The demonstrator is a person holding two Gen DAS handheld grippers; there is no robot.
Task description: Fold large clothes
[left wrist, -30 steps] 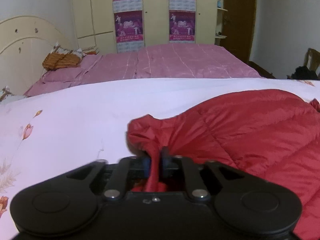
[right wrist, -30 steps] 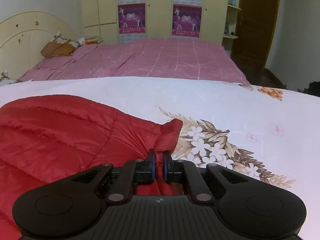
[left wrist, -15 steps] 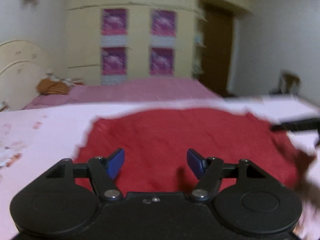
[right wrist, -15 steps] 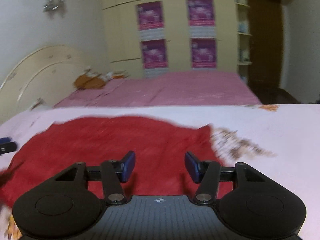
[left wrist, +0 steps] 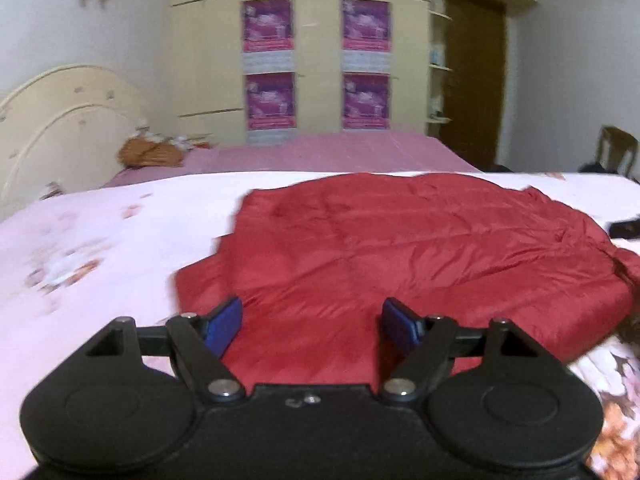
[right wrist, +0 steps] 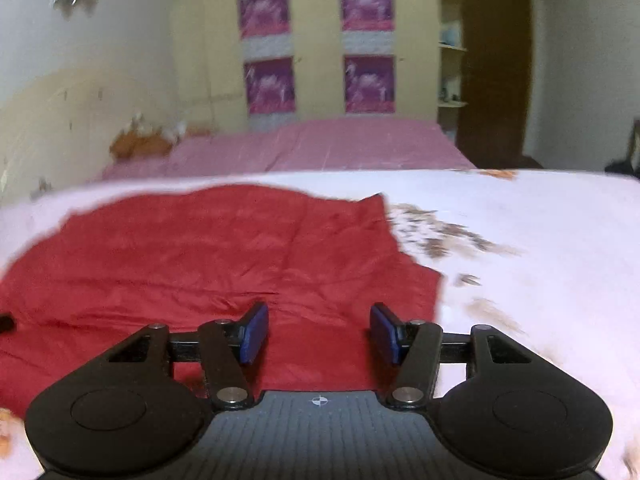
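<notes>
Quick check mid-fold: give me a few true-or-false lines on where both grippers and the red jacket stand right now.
1. The left gripper is clamped on the red jacket. False: its jaws are apart and hold nothing.
2. The right gripper is open. True.
3. The jacket lies on the floral bedspread. True.
4. The jacket hangs in the air between the grippers. False: it rests on the bedspread.
5. Purple posters hang on the wardrobe behind the bed. True.

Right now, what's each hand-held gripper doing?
Left hand-held gripper: open, holding nothing, above the red jacket.
Right hand-held gripper: open, holding nothing.
</notes>
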